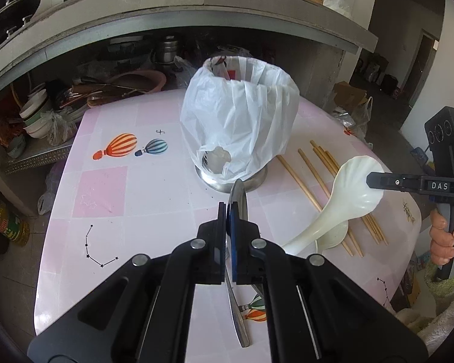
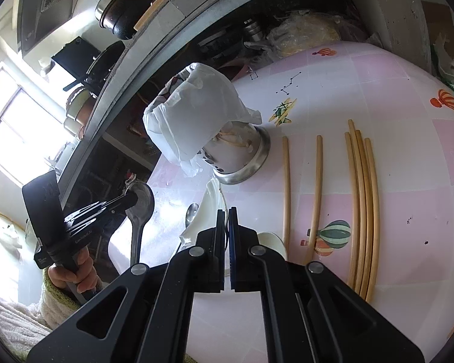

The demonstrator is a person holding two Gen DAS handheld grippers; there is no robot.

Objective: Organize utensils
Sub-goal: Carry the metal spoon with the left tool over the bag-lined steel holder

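the left gripper (image 1: 228, 211) is clamped on a steel spoon (image 1: 237, 311), pads pressed on the edge of the bowl, handle hanging down toward the near edge of the table (image 1: 112, 187). steel is stiff and hard but slick and thin; pinched at the bowl with the long handle swinging below, i judge it may pivot in the pads, so a hold nearer the neck would be steadier.

the right gripper (image 2: 226, 211) is clamped on the rim of a white ladle (image 1: 342, 196), its bowl lifted, its handle slanting down to the right part of the table. it looks like light plastic or melamine, smooth and a bit springy; i judge a rim grip lets it twist, and the neck would serve better.

under its handle a second white spoon (image 1: 333, 236) lies on the table. just beyond, six chopsticks (image 2: 363, 199) lie loose toward the right edge: light, stiff, round, apt to roll, best pinched mid-length.

farther, at the table's middle, stands the holder (image 1: 239, 121), draped in a thin white bag (image 1: 215, 115); soft film, likely to snag tips at the mouth.
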